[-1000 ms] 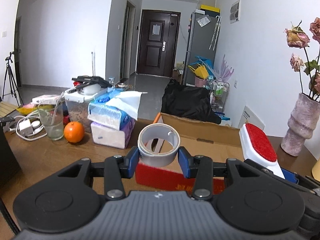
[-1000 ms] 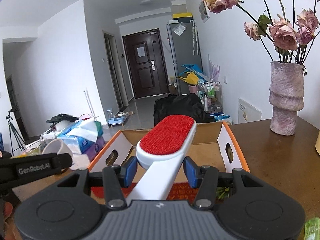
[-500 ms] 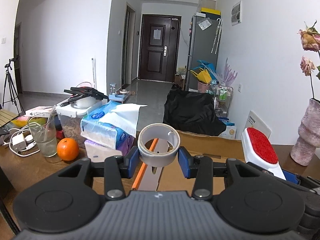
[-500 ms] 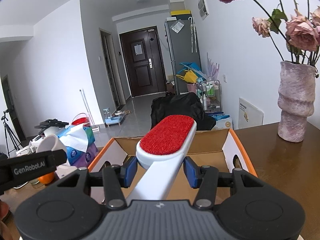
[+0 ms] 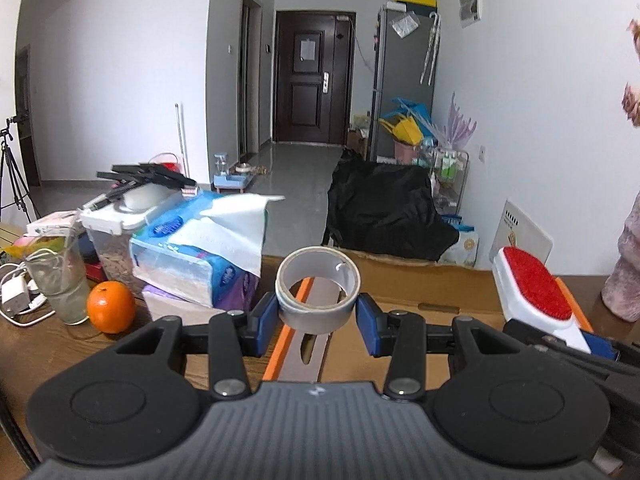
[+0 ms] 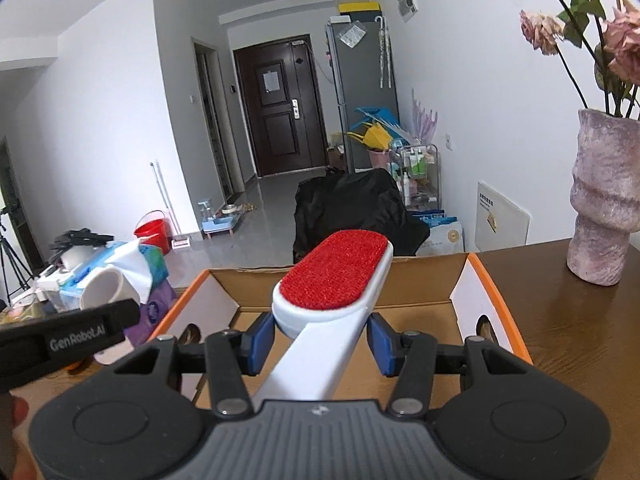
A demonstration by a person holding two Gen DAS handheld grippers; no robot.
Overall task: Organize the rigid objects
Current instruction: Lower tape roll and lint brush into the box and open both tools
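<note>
- The left gripper (image 5: 318, 322) is clamping a roll of tape (image 5: 318, 294) between its blue pads, the roll lying with its hole facing up — it is hanging above the near left edge of the open cardboard box (image 5: 420, 280).
- The right gripper (image 6: 320, 338) is pinching the white handle of a lint brush (image 6: 334, 276), red pad facing up, its head reaching out over the inside of the cardboard box (image 6: 472, 292).
- From the left wrist, the lint brush (image 5: 534, 286) is showing at the right, above the box's orange-edged right wall.
- The box is sitting on a brown wooden table (image 6: 572, 332), its flaps standing open and its floor bare where it shows.
- An orange (image 5: 111, 306), a drinking glass (image 5: 60, 280) and a stack of tissue packs (image 5: 196, 256) are standing on the table left of the box — all apart from both grippers.
- A pinkish vase (image 6: 604, 196) with dried roses is standing on the table right of the box.
</note>
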